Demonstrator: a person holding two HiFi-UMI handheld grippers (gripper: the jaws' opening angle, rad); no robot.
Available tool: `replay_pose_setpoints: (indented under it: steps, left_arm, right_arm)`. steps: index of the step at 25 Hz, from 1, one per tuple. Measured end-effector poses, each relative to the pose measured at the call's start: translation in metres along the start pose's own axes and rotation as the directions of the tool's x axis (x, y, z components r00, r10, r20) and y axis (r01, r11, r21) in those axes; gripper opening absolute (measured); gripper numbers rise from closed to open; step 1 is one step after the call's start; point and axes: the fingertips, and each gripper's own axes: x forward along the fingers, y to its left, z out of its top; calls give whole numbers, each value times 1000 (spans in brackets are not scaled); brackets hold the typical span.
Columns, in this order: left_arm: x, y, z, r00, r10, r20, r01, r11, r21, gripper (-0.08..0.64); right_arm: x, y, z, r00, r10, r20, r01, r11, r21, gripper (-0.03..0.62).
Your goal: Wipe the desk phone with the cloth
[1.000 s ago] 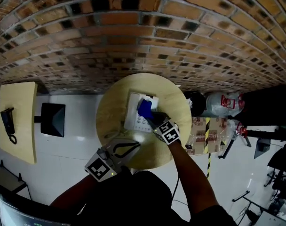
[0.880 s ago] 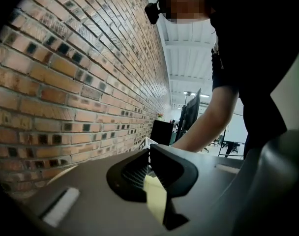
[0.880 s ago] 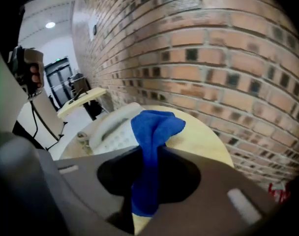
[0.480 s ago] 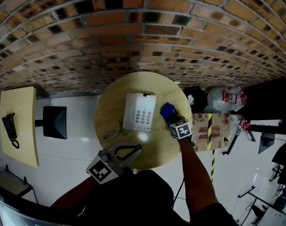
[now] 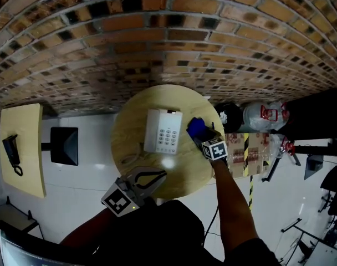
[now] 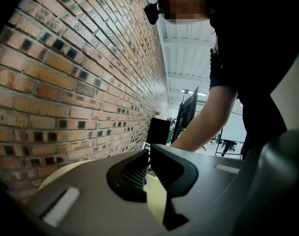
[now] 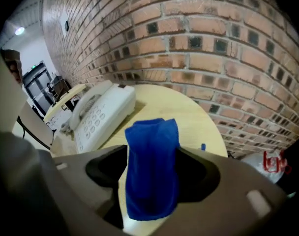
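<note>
Phone: key markings too small to read in the head view. Side table: dark item on it too small to identify. Round table: mostly hidden behind the left gripper.

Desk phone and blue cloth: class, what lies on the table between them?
Nothing but a bare strip of tabletop lies between the desk phone and the blue cloth; the head view and right gripper view both show it.

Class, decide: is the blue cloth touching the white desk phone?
Apart. The head view shows a strip of bare table between the cloth and the phone.
</note>
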Motion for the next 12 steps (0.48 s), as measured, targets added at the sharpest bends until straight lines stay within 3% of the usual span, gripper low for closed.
replay_pose_setpoints:
  steps: [2,5,7,12]
  left_arm:
    - [-2,0,2,1000,7,7,-7,1000,-13,8]
    - [-5,0,4,999,41,10,-40,991,-129,8]
    - [-7,-2,10,999,43,14,-41,990,-135,8]
    - [-13,-10,26,998,54,40,-49,992,-120,8]
  right_arm:
    - [-17,7,18,997,3,78,-2,1000,-10,295]
    - [-58,31,56,972,35,233,-25,999,-44,295]
    - [-94,56,83,930,72,360,-50,996,-70,295]
    - [-193,131,130,782,194,592,-124,980,-158,266]
